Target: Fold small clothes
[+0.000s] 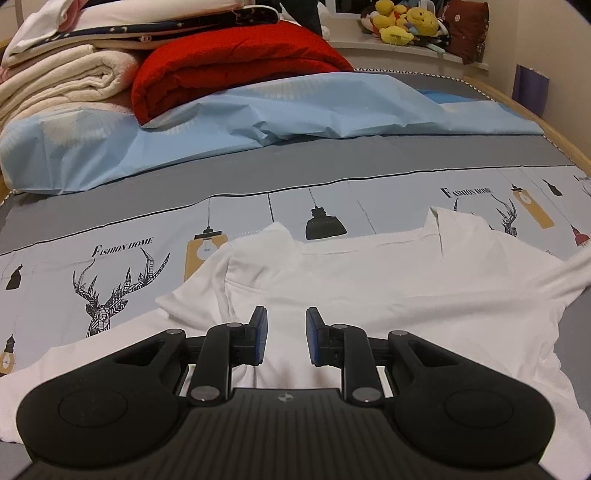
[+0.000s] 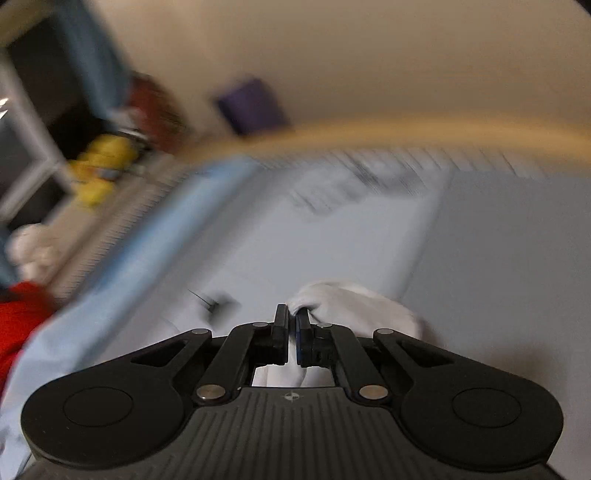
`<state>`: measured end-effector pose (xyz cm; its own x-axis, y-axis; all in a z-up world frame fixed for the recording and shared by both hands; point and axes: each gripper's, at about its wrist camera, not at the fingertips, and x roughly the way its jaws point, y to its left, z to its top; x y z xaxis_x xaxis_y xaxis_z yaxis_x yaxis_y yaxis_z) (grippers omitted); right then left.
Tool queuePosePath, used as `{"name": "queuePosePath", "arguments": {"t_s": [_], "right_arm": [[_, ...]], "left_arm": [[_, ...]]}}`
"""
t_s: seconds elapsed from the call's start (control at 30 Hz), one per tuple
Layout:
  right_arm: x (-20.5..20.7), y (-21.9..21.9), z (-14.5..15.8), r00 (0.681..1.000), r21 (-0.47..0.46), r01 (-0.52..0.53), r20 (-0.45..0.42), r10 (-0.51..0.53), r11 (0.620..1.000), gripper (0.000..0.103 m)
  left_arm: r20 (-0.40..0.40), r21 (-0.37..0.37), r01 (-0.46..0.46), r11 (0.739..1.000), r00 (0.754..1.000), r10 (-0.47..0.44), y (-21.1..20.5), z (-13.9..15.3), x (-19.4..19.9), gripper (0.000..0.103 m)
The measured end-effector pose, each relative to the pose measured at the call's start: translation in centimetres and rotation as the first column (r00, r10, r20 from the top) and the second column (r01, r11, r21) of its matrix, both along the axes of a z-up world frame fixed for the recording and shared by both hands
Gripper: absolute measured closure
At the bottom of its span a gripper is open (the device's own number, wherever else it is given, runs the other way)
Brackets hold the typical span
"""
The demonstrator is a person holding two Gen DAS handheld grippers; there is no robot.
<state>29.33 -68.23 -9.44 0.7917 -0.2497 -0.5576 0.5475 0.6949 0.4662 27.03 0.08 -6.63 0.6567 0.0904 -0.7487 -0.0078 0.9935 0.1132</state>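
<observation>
Across the frame's lower half, the white shirt (image 1: pixel 369 295) is spread, collar toward the top.
Left gripper (image 1: pixel 286 341) is held apart above it; right gripper (image 2: pixel 291 332) is clamped on white fabric (image 2: pixel 351 302).

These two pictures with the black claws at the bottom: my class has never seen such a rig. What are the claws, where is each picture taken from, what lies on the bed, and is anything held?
Each claw is a handheld two-finger tool; a person holds one in each hand, and a wide-angle camera on each looks forward along its fingers.

The sharp picture comes from the left claw. Its fingers stand apart, empty, above a white shirt spread on a printed bed sheet. Behind lie a red blanket and yellow plush toys.

The blurred picture comes from the right claw. Its fingers are closed, pinching white cloth, probably part of that shirt.
</observation>
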Motion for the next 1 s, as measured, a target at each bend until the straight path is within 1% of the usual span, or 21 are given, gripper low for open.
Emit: {"name": "queuePosePath", "arguments": {"t_s": [0.03,0.07,0.1,0.17,0.2,0.27,0.3,0.37,0.43,0.5,0.53,0.63,0.67,0.7,0.73,0.77,0.8,0.83,0.87,0.93,1.0], "right_arm": [[0.3,-0.5,0.5,0.999,-0.034,0.002,-0.049,-0.003,0.999,0.1],[0.4,-1.0,0.4,0.993,-0.068,0.018,-0.113,-0.026,0.998,0.1],[0.4,-1.6,-0.2,0.983,-0.077,0.041,-0.174,-0.054,0.996,0.1],[0.2,-3.0,-2.3,0.954,-0.032,0.08,-0.289,-0.086,0.996,0.1],[0.0,-3.4,-3.4,0.941,-0.018,0.085,-0.326,-0.086,0.996,0.1],[-0.2,-3.5,-5.1,0.92,-0.027,0.088,-0.38,-0.091,0.996,0.1],[-0.4,-3.7,-5.7,0.915,-0.027,0.091,-0.393,-0.094,0.996,0.1],[-0.1,-3.7,-6.3,0.919,-0.018,0.094,-0.384,-0.094,0.995,0.1],[-0.4,-3.6,-6.0,0.932,-0.024,0.102,-0.348,-0.104,0.995,0.1],[-0.4,-3.5,-6.2,0.933,-0.026,0.121,-0.338,-0.123,0.992,0.1],[-0.5,-3.4,-6.5,0.926,-0.033,0.121,-0.357,-0.125,0.992,0.1],[-0.5,-2.9,-7.6,0.876,-0.031,0.16,-0.456,-0.156,0.987,0.093],[-0.7,-2.6,-7.1,0.872,-0.03,0.176,-0.459,-0.17,0.984,0.093],[-1.0,-1.8,-6.3,0.881,-0.042,0.17,-0.442,-0.171,0.984,0.093],[-1.1,-0.6,-5.2,0.895,-0.069,0.136,-0.42,-0.153,0.988,0.088],[-1.2,0.8,-4.1,0.909,-0.103,0.083,-0.399,-0.117,0.991,0.077],[-1.4,2.5,-3.0,0.922,-0.128,0.031,-0.378,-0.077,0.991,0.07],[-1.7,4.0,-2.1,0.933,-0.132,-0.013,-0.357,-0.035,0.991,0.061],[-2.1,5.6,-1.2,0.942,-0.111,-0.074,-0.333,0.033,0.991,0.06],[-3.1,8.5,0.0,0.939,-0.043,-0.198,-0.294,0.177,0.979,0.06],[-4.5,12.0,0.8,0.908,0.009,-0.326,-0.278,0.315,0.945,0.06]], "left_arm": [[-0.001,0.003,0.003,1.0,1.0,-0.003,0.0,0.0,0.0,0.078],[-0.004,0.007,0.003,1.0,1.0,-0.003,0.1,-0.1,0.0,0.078],[-0.008,0.008,0.0,1.0,1.0,0.0,0.2,-0.2,0.0,0.078],[-0.015,0.004,-0.003,1.0,1.0,0.003,0.4,-0.4,0.0,0.078],[-0.016,0.003,-0.001,1.0,1.0,0.001,0.4,-0.4,-0.1,0.078],[-0.02,0.006,0.004,1.0,1.0,-0.004,0.4,-0.4,-0.1,0.078],[-0.024,0.007,0.01,1.0,1.0,-0.009,0.3,-0.4,-0.2,0.078],[-0.037,0.007,0.02,1.0,0.999,-0.02,0.3,-0.4,-0.3,0.078],[-0.05,0.001,0.026,1.0,0.998,-0.026,0.4,-0.4,-0.3,0.078],[-0.061,-0.014,0.031,0.999,0.998,-0.032,0.7,-0.3,-0.5,0.078],[-0.064,-0.025,0.033,0.999,0.997,-0.034,0.9,-0.1,-0.6,0.078],[-0.074,-0.078,0.023,0.997,0.997,-0.029,2.0,0.2,-1.1,0.078],[-0.079,-0.1,0.016,0.995,0.997,-0.024,2.4,0.4,-1.3,0.078],[-0.082,-0.119,0.011,0.993,0.996,-0.021,2.7,0.4,-1.6,0.078],[-0.085,-0.139,0.007,0.99,0.996,-0.019,3.1,0.4,-1.9,0.078],[-0.09,-0.157,0.002,0.988,0.996,-0.017,3.6,0.4,-2.4,0.078],[-0.097,-0.168,-0.004,0.986,0.995,-0.012,4.0,0.3,-2.8,0.078],[-0.1,-0.172,-0.011,0.985,0.995,-0.007,4.3,0.2,-3.3,0.078],[-0.105,-0.169,-0.02,0.985,0.995,0.003,4.6,0.1,-3.9,0.078],[-0.11,-0.168,-0.047,0.985,0.994,0.028,5.2,0.1,-5.4,0.078],[-0.108,-0.187,-0.062,0.98,0.993,0.042,5.7,0.4,-6.9,0.078]]}}
